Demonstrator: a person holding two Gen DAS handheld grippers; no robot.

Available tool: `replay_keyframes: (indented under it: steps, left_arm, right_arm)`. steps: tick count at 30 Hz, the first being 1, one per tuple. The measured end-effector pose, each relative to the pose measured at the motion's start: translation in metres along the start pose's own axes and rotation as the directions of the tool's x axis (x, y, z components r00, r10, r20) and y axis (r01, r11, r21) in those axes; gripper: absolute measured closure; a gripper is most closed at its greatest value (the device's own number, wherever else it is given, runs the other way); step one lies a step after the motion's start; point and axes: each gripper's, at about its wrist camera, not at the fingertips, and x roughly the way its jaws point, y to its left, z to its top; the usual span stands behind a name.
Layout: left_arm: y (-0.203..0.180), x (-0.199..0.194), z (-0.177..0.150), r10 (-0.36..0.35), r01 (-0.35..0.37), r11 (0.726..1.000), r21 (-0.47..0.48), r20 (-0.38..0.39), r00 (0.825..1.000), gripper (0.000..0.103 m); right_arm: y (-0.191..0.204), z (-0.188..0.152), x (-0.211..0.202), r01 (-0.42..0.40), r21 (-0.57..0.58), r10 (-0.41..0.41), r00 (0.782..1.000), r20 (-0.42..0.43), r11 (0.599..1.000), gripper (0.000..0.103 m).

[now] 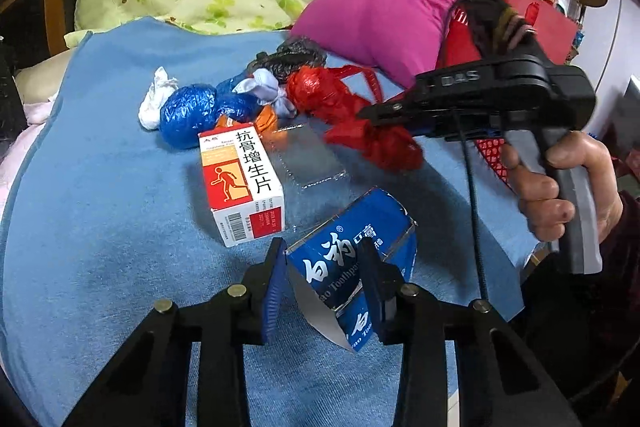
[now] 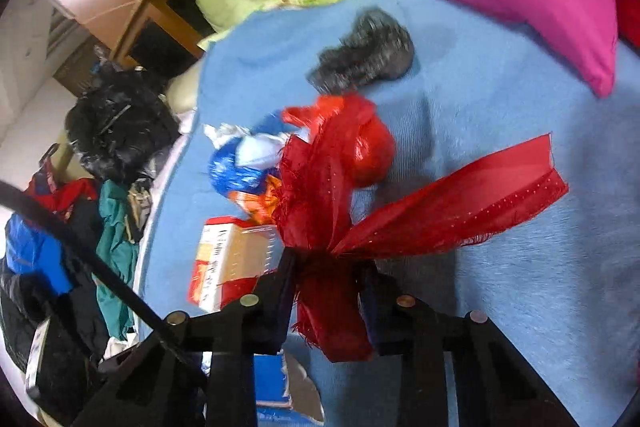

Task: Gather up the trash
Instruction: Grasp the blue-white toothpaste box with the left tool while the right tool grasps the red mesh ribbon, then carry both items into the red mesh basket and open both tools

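Between the fingers of the left gripper (image 1: 324, 291) sits a blue toothpaste box (image 1: 352, 259), pinched across its sides; it is glossy blue card with white lettering, one end flap torn open to show a silvery inside. Just beyond the fingertips, to their left, stands a white and red medicine box (image 1: 242, 183) on the blue blanket (image 1: 100, 207). Farther ahead lie a crumpled blue bag (image 1: 188, 115) and white tissue (image 1: 154, 101). The right gripper (image 2: 328, 287) is clamped on a red mesh bag (image 2: 320, 187), thin, frayed at its edges, fanning out past the fingertips.
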Motion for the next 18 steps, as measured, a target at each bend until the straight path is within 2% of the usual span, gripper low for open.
replay_keyframes:
  steps: [3,7,9,12,15,18]
  left_arm:
    - [-0.003,0.000,-0.002,0.005,-0.005,1.000,0.009,0.000,1.000,0.064]
    - [-0.010,0.009,-0.003,0.017,-0.016,0.999,0.030,-0.034,0.999,0.040]
    - [-0.017,0.017,-0.005,0.035,-0.031,0.998,0.062,-0.070,0.997,0.036]
    - [-0.022,0.024,-0.008,0.054,-0.045,0.995,0.092,-0.097,0.994,0.036]
    - [-0.020,0.024,-0.007,0.043,-0.036,0.997,0.074,-0.091,0.995,0.036]
    - [-0.022,0.019,-0.006,0.047,-0.043,0.996,0.076,-0.064,0.997,0.042]
  right_arm:
    - [-0.002,-0.005,-0.022,-0.003,-0.020,0.004,0.999,0.038,1.000,0.071]
    - [-0.005,-0.014,-0.050,-0.001,-0.056,0.006,0.996,0.091,0.998,0.071]
    - [-0.004,-0.017,-0.061,-0.005,-0.075,0.014,0.993,0.113,0.997,0.071]
    - [-0.005,-0.024,-0.076,-0.007,-0.096,0.020,0.989,0.144,0.995,0.071]
    - [-0.003,-0.026,-0.094,-0.010,-0.120,0.032,0.982,0.184,0.993,0.071]
    - [-0.004,-0.029,-0.114,-0.017,-0.140,0.050,0.970,0.238,0.990,0.071]
